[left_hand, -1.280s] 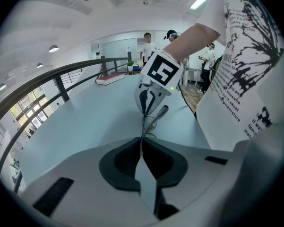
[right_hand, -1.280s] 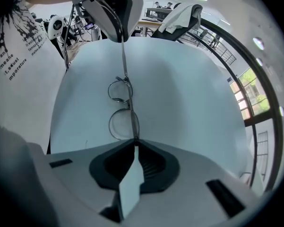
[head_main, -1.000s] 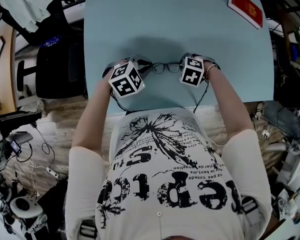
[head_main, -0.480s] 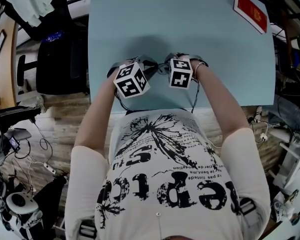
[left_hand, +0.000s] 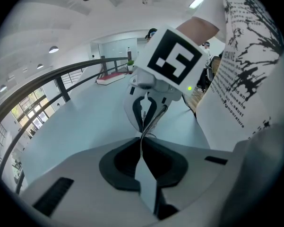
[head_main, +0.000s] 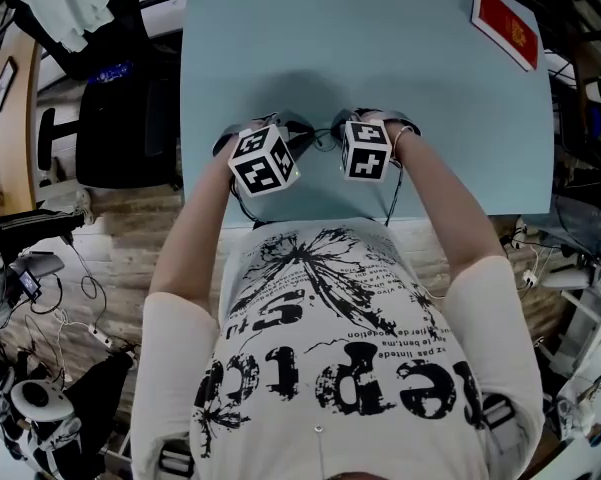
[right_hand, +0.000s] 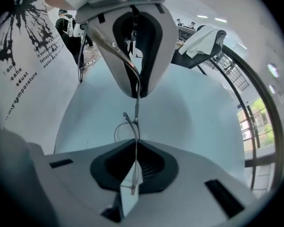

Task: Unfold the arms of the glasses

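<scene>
The thin dark glasses (head_main: 320, 136) lie low over the light blue table (head_main: 380, 48), almost hidden between the two marker cubes. My left gripper (head_main: 302, 134) is shut on a thin wire part of the frame (left_hand: 150, 127). My right gripper (head_main: 334, 134) faces it closely, pointing steeply down. Its jaws are closing, and the pads press on a slim arm of the glasses (right_hand: 136, 109) that runs up between them. A lens rim (right_hand: 122, 129) shows just beyond my right gripper (right_hand: 135, 144). Seen from my left gripper (left_hand: 142, 139), the right gripper (left_hand: 146, 109) is a short gap away.
A red book (head_main: 505, 20) lies at the table's far right corner. The table's near edge (head_main: 450, 208) runs just below both hands, against the person's white printed shirt (head_main: 330, 328). A black chair (head_main: 110, 128) stands left of the table.
My right gripper has moved left, close to the left gripper, and now covers most of the glasses that showed between the cubes. The left gripper has stayed put.
</scene>
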The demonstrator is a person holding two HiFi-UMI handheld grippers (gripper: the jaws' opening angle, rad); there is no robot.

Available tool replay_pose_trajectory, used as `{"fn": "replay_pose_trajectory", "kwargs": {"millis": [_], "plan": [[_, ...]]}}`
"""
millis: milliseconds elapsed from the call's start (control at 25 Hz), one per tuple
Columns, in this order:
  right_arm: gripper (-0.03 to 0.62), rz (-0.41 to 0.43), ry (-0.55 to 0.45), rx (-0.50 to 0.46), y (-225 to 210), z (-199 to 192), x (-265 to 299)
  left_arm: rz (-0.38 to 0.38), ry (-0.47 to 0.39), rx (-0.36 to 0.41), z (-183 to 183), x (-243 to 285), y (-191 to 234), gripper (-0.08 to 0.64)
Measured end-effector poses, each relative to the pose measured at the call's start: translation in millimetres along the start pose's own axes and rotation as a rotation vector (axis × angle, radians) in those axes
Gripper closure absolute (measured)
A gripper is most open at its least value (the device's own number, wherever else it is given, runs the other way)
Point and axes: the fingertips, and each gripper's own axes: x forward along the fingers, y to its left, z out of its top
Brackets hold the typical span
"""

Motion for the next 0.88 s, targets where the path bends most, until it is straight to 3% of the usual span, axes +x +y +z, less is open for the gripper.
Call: {"fn": "replay_pose_trajectory", "kwargs": {"millis": [360,880], "plan": [[0.574,-0.115,-0.064,0.009,-5.4,0.8,-42.8,0.031,0.033,0.002,-13.7,-7.8,6.7,0.534],[0.572,-0.232,-0.228,0.164,-10.8,-26.3,-87.9,0.073,0.050,-0.010,-11.6,-9.9,14.1,0.534]]}}
